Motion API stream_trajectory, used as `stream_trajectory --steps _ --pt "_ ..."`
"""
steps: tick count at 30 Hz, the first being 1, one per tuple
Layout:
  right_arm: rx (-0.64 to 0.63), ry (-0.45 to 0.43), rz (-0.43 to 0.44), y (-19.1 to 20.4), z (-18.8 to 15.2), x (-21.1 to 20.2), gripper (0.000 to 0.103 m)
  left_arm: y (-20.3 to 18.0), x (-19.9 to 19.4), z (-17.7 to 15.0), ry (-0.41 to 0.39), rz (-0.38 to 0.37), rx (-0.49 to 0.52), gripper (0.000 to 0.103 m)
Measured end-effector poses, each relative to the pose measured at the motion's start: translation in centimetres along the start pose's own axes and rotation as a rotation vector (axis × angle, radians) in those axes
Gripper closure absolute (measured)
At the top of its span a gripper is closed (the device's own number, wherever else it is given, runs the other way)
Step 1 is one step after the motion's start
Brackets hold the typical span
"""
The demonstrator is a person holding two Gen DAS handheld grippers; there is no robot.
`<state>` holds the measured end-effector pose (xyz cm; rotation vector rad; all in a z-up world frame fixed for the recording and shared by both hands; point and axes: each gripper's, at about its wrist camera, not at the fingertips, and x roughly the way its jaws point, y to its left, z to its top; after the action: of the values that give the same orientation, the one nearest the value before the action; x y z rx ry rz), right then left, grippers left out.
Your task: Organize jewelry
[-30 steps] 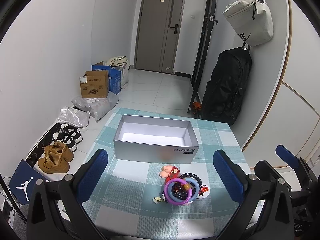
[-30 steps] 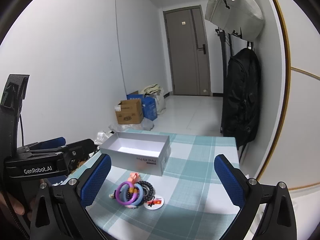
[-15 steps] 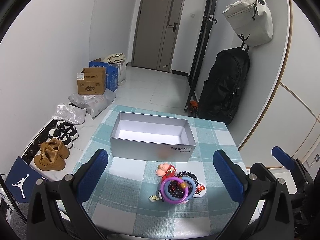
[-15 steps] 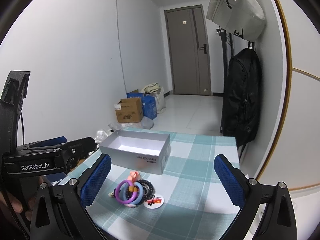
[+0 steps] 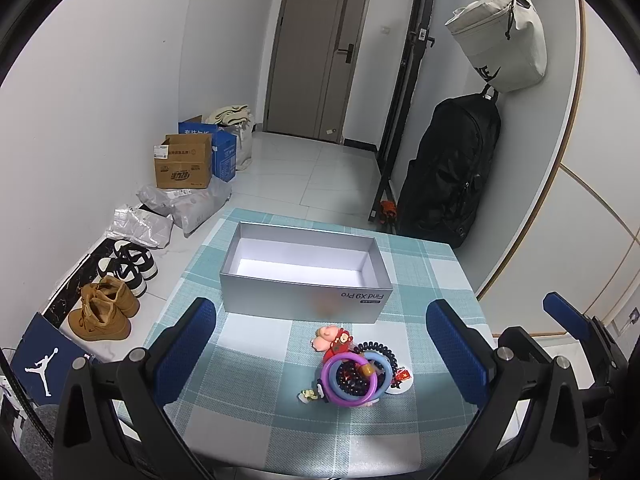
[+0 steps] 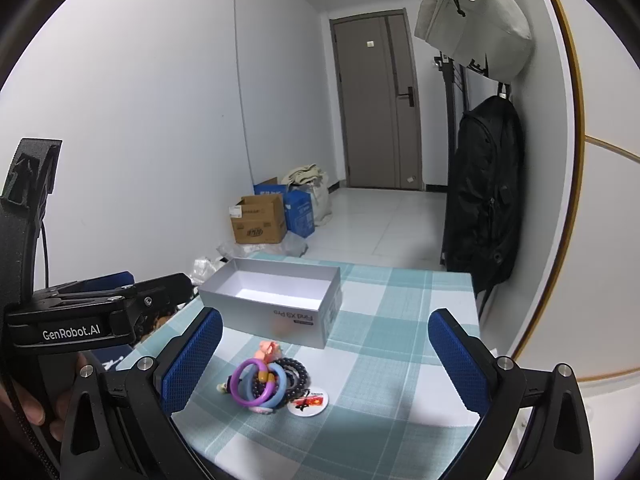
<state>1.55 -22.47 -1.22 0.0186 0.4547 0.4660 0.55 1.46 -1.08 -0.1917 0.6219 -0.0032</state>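
Two grippers, left (image 5: pixel 320 344) and right (image 6: pixel 325 350), hover wide open and empty above the checked tablecloth (image 5: pixel 256 408). One heap of bracelets (image 5: pixel 357 374) lies between each pair of fingers, just before one grey box (image 5: pixel 304 300).

Home entryway: door (image 5: pixel 320 52), shoes (image 5: pixel 105 312), hung backpack (image 5: pixel 452 168).

Dark beads (image 5: pixel 352 378) half hidden under overlapping rings (image 5: pixel 348 380); small charm (image 5: pixel 307 395) indistinct.

An open, empty silver box (image 5: pixel 306 276) stood upright. Just in front of it lay a heap of jewelry (image 5: pixel 354 372): purple and blue bangles, dark beads.
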Motion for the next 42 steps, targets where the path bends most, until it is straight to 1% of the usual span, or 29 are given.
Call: stream_trajectory --steps 16,23,29,31,33,36,39,42 --pt "0.003 0.005 0.001 0.0 0.0 0.2 0.0 0.2 0.5 -0.1 0.019 -0.016 -0.008 0.001" --pt "0.006 0.017 -0.003 0.0 0.1 0.6 0.0 0.4 1.3 -0.4 0.057 -0.026 -0.008 0.001" --pt "-0.003 0.05 -0.056 -0.5 0.0 1.8 0.0 0.9 2.9 -1.3 0.143 -0.058 0.013 0.001" --pt "0.023 0.069 -0.052 -1.2 0.1 2.2 0.0 1.3 3.7 -1.8 0.193 -0.076 0.016 0.001" --pt "0.063 0.097 -0.04 -1.9 0.1 2.8 0.0 1.8 4.8 -2.3 0.262 -0.101 -0.005 0.001" --pt "0.119 0.134 -0.048 -3.0 0.0 3.6 0.0 2.1 6.1 -3.2 0.348 -0.129 -0.011 0.001" --pt "0.157 0.149 -0.047 -3.8 0.1 4.2 0.0 1.1 6.6 -3.8 0.387 -0.14 0.034 0.001" --pt "0.183 0.16 -0.036 -4.1 0.1 4.7 0.0 0.1 7.0 -4.1 0.406 -0.141 0.079 0.001"
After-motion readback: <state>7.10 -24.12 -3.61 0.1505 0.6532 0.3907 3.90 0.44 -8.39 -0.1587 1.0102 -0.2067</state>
